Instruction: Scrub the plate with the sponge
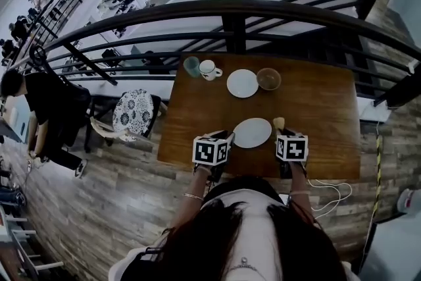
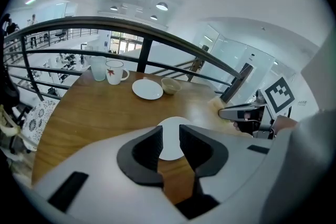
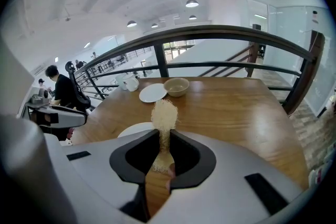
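— Dark hair [image 1: 197,240] of the person is seen closest, at the bottom of the head view. What is met just beyond it?

— Both hand-held grippers are found over the near edge of the brown wooden table [image 1: 322,108]. The round white ceramic plate [image 1: 252,133] is laid flat on the table between them.

— How is the left gripper [image 2: 170,131] set?

— Its jaws are spread by a narrow gap and nothing is pinched. The plate is seen straight ahead of its tips, with the near rim showing through the gap. No pad is seen pressed on it.

— And the right gripper [image 3: 161,136]?

— Its jaws are pressed onto the pale straw-coloured fibrous sponge [image 3: 164,113]. The sponge is held upright between the pads and juts out past the tips. The plate is placed ahead and to the left of this gripper. The sponge is carried just beside the plate's right rim, but contact cannot be made out.

— What else is laid out?

— Well ahead of both grippers, near the dark metal railing [image 1: 230,10], four things are lined up. A second round white plate [image 1: 243,83] is set beside a brown bowl [image 1: 268,79]. Left of them, a white mug [image 1: 210,69] is placed just beside a teal glass tumbler [image 1: 191,66].
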`<state>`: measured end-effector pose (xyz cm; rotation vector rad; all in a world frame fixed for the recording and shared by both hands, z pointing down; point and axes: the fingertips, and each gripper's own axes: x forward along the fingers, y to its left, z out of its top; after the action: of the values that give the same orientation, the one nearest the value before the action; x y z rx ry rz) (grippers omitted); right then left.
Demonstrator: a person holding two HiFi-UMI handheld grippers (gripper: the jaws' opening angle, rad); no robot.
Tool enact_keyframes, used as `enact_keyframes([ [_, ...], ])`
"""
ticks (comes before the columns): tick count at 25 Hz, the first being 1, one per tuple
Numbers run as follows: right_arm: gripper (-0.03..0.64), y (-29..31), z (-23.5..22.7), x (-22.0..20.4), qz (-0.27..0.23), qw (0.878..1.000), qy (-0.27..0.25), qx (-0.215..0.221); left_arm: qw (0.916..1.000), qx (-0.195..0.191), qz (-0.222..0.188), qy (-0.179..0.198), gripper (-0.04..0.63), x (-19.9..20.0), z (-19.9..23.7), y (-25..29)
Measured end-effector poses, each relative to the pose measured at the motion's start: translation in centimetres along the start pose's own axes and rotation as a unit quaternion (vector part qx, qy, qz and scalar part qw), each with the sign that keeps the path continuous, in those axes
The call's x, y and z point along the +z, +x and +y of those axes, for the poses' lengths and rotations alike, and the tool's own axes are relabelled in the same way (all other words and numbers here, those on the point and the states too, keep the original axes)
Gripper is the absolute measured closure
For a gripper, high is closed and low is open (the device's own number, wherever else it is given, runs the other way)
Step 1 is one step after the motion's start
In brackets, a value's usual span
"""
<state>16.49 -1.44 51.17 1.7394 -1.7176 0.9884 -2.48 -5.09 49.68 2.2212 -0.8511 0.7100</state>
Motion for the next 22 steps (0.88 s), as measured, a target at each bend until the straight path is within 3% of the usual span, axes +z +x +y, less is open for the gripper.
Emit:
enact_keyframes([
  [22, 0.538, -6.1, -0.1, 1.2, -0.088, 0.995, -0.035, -0.027, 0.9963, -0.001, -0.071, 0.049, 0.52, 3.4, -3.6, -4.3],
])
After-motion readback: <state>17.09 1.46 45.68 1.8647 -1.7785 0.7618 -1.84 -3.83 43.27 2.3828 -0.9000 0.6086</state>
